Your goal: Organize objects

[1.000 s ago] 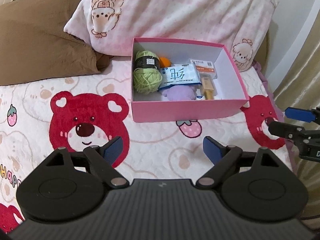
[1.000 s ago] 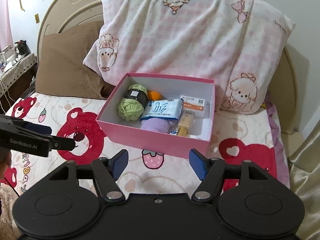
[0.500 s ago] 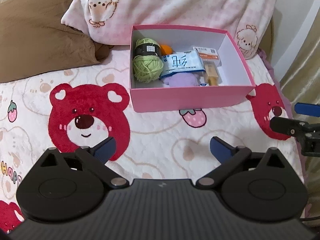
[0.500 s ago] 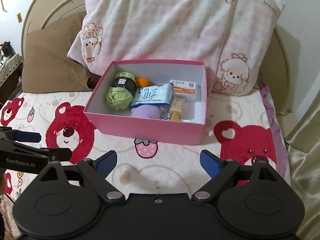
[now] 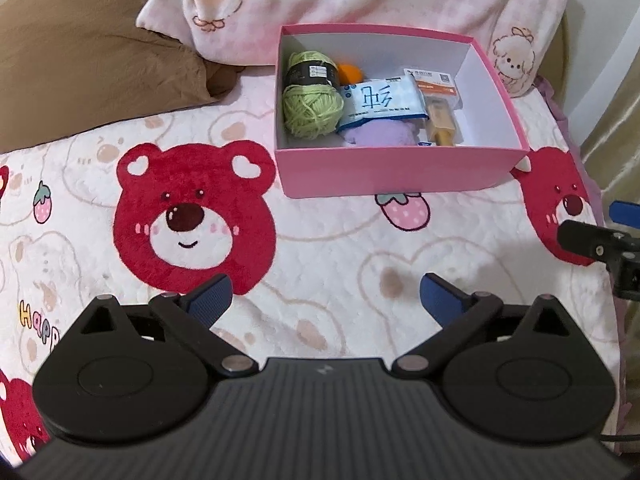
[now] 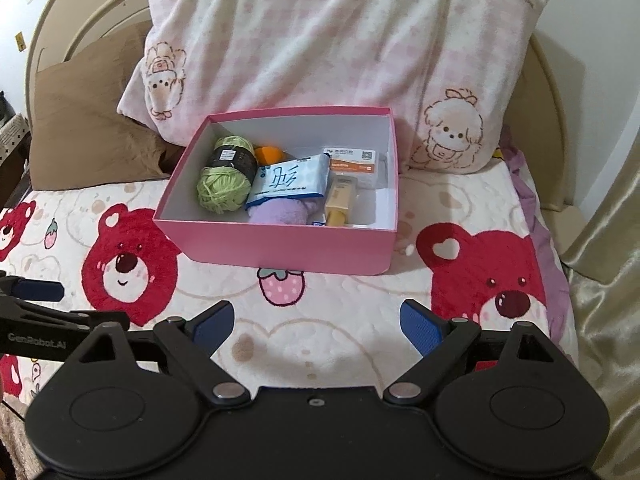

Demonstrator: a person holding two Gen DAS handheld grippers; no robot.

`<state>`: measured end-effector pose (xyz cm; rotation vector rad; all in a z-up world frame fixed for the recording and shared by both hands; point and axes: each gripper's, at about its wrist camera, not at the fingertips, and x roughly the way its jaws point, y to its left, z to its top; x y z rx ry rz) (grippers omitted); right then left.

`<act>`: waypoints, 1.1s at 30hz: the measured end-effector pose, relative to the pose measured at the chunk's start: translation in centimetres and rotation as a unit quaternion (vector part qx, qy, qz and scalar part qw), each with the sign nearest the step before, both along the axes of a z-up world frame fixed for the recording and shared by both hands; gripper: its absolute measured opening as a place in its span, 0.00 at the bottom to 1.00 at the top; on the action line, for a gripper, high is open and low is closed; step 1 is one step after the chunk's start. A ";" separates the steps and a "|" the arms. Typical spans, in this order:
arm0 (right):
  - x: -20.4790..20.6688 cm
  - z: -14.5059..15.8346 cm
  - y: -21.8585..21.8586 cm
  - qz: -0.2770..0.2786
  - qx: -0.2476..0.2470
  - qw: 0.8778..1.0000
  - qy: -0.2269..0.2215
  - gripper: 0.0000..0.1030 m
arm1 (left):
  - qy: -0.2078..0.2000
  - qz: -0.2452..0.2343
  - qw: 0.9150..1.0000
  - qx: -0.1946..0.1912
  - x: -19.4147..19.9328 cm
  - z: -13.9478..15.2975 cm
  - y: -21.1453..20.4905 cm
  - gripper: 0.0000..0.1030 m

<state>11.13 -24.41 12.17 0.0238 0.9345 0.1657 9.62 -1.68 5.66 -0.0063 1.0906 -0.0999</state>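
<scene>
- Bedding fills both views: a white bedspread [image 6: 340,320] printed with red bears and strawberries, with a pink checked pillow [image 6: 340,40] and a brown pillow [image 6: 88,132] propped at the head edge.
- Pink box [image 6: 280,246], open-topped with a white interior, rests on the bedspread just in front of the pink checked pillow, near the head edge and well clear of both grippers.
- Box contents, left to right: a green yarn ball [image 6: 224,178] with a dark paper band; an orange object [image 6: 269,155] partly hidden behind it; a blue-and-white tissue pack [image 6: 290,181] lying on top of a lilac fabric item [image 6: 278,214]; a beige tube or bottle [image 6: 340,200]; a white carton with an orange stripe [image 6: 354,160] against the far right inner corner.
- Left gripper [image 5: 325,296]: jaws spread wide, having just been opening; nothing lies between the blue pads [image 5: 210,300], which hang above bare bedspread beside a red bear print.
- Right gripper [image 6: 316,326]: jaws likewise spread wide after just opening, empty, above bedspread in front of the box's near wall.
- Each gripper's fingertips appear at the edge of the other's view, the two tools side by side near the foot edge of the visible bedspread.
</scene>
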 end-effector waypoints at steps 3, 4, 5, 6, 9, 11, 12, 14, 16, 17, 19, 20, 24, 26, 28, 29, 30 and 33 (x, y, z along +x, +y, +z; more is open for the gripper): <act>0.0 -0.1 -0.1 -0.002 -0.005 1.000 0.005 0.90 | -0.001 -0.002 1.000 0.001 -0.2 0.1 0.1 0.99; 0.0 -0.2 -0.1 -0.003 -0.009 1.000 0.006 0.90 | 0.000 -0.003 1.000 0.000 -0.2 0.1 0.1 0.99; 0.0 -0.2 -0.2 -0.006 -0.015 1.000 0.005 0.90 | 0.002 -0.002 1.000 -0.001 -0.2 0.1 0.0 0.99; 0.0 -0.2 -0.2 -0.008 -0.021 1.000 0.003 0.90 | 0.003 0.001 1.000 -0.002 -0.2 0.0 0.0 0.99; 0.1 -0.2 -0.3 -0.010 -0.032 0.999 -0.001 0.90 | 0.003 0.009 1.000 0.012 -0.3 -0.2 -0.1 0.99; 0.1 -0.2 -0.3 -0.012 -0.036 0.999 -0.003 0.90 | 0.003 0.010 1.000 0.017 -0.2 -0.2 -0.2 0.99; 0.1 -0.3 -0.4 -0.013 -0.038 0.999 -0.003 0.90 | 0.003 0.009 1.000 0.017 -0.2 -0.3 -0.3 0.99; 0.2 -0.3 -0.5 -0.014 -0.038 0.999 -0.001 0.90 | 0.005 0.006 1.000 0.017 -0.3 -0.3 -0.4 0.99; 0.2 -0.4 -0.5 -0.015 -0.037 0.999 0.001 0.90 | 0.004 0.001 1.000 0.016 -0.3 -0.4 -0.4 0.99; 0.1 -0.4 -0.5 -0.015 -0.037 0.999 0.002 0.90 | 0.005 0.001 1.000 0.016 -0.3 -0.4 -0.5 0.99; 0.1 -0.5 -0.4 -0.016 -0.040 0.999 0.003 0.90 | 0.007 0.006 1.000 0.014 -0.3 -0.5 -0.4 0.99; 0.1 -0.5 -0.4 -0.017 -0.042 0.999 0.003 0.90 | 0.009 0.006 1.000 0.012 -0.3 -0.6 -0.4 0.99; 0.0 -0.6 -0.3 -0.024 -0.049 0.999 0.003 0.90 | 0.007 0.006 1.000 0.013 -0.3 -0.7 -0.4 0.99; 0.1 -0.6 -0.4 -0.030 -0.051 0.998 0.004 0.90 | 0.006 0.008 1.000 0.011 -0.3 -0.7 -0.3 0.99; 0.2 -0.7 -0.6 -0.032 -0.051 0.998 0.006 0.90 | 0.007 0.013 1.000 0.009 -0.2 -0.7 -0.1 0.99; 0.1 -0.7 -0.6 -0.033 -0.051 0.998 0.006 0.90 | 0.006 0.015 1.000 0.009 -0.2 -0.8 0.0 0.99; 0.1 -0.7 -0.6 -0.033 -0.051 0.998 0.007 0.90 | 0.006 0.016 1.000 0.009 -0.2 -0.8 0.0 0.99; 0.0 -0.7 -0.5 -0.031 -0.054 0.998 0.008 0.90 | 0.007 0.020 1.000 0.008 -0.1 -0.8 0.1 0.99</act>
